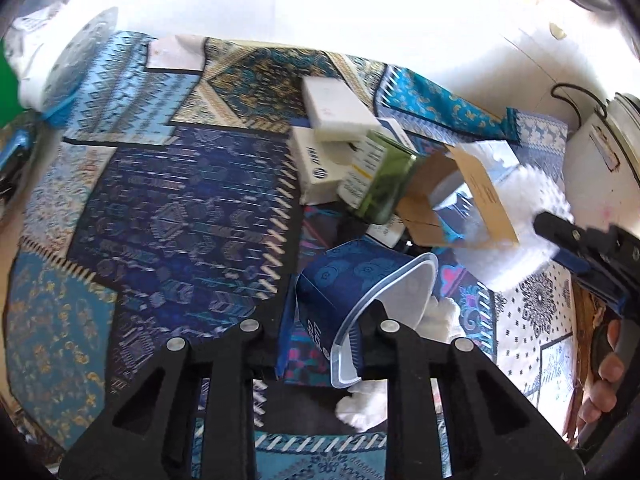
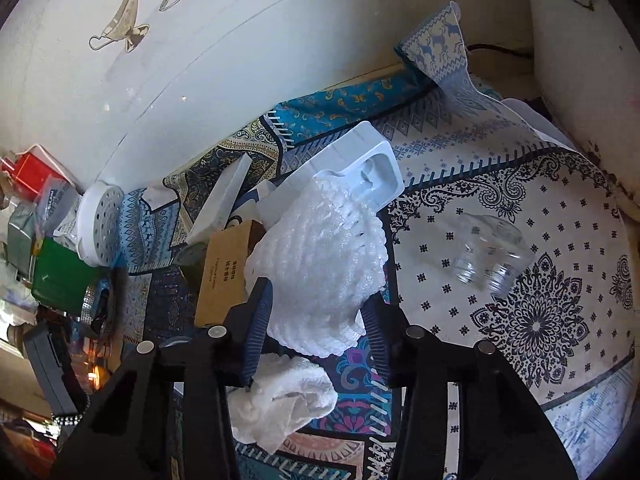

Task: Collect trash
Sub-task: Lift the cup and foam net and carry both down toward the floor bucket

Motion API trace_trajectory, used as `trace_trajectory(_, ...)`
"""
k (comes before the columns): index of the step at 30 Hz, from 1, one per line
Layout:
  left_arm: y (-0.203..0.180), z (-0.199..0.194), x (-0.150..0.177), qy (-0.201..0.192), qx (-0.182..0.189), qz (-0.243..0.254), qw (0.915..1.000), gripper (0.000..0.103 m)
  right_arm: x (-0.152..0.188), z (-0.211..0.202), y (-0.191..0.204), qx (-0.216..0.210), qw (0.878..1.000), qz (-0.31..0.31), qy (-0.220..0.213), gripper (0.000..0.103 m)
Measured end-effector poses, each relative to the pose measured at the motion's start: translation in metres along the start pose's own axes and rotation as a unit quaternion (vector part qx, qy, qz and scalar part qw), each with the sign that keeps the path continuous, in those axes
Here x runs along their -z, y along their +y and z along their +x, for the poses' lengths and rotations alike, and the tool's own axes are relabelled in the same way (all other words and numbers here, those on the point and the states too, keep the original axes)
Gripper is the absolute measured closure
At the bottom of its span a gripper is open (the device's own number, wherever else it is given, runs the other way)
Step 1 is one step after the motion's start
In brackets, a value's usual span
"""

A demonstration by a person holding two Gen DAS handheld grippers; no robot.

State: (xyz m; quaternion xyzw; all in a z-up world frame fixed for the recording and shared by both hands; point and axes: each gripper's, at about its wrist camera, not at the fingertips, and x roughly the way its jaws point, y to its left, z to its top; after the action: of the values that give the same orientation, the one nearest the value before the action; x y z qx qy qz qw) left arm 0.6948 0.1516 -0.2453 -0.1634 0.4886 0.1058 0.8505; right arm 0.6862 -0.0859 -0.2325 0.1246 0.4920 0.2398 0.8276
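Note:
My right gripper (image 2: 316,308) is closed around a white foam net wrap (image 2: 320,264), squeezed between both pads; the left wrist view shows that wrap (image 1: 516,236) held at the right gripper's tip (image 1: 560,236). A crumpled white tissue (image 2: 280,404) lies under it. My left gripper (image 1: 316,332) has a clear plastic container (image 1: 384,312) and a dark blue box (image 1: 340,284) between its fingers; the grip itself is hard to judge. A trash pile holds a green bottle (image 1: 384,176), white boxes (image 1: 336,104), a brown cardboard box (image 1: 452,200) and a white plastic tray (image 2: 360,168).
A patterned patchwork cloth (image 1: 160,208) covers the table. A clear plastic blister (image 2: 488,252) lies on the white-patterned part. A white round appliance (image 1: 600,152) stands at the right. A white perforated disc (image 2: 100,224), a green box (image 2: 60,276) and clutter sit at the left.

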Motion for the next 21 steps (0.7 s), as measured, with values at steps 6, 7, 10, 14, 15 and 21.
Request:
trace_trajectory(6,0.006,-0.028,0.008,-0.033,-0.023,-0.031,0.9987,0.08,0.007,-0.024,-0.002,-0.002,1.0,-0.027,-0.009,0.066)
trace_trajectory(7,0.005,-0.034,0.01,-0.04,-0.028,-0.035,0.9982,0.08,0.009,-0.029,-0.002,-0.004,0.999,-0.034,-0.01,0.067)
trace_trajectory(10,0.003,-0.052,0.016,-0.058,-0.059,-0.045,0.9956,0.08,0.012,-0.039,0.0,-0.007,0.998,-0.057,-0.009,0.08)
trace_trajectory(14,-0.002,-0.082,0.027,-0.087,-0.068,-0.06,0.992,0.081,0.019,-0.054,0.005,-0.015,0.996,-0.089,-0.012,0.08)
trace_trajectory(15,-0.003,-0.089,0.031,-0.094,-0.067,-0.063,0.9913,0.081,0.021,-0.058,0.006,-0.014,0.995,-0.096,-0.014,0.081)
trace_trajectory(21,-0.01,-0.127,0.054,-0.112,-0.053,-0.058,0.9906,0.081,0.044,-0.091,0.013,-0.023,0.994,-0.105,-0.028,0.082)
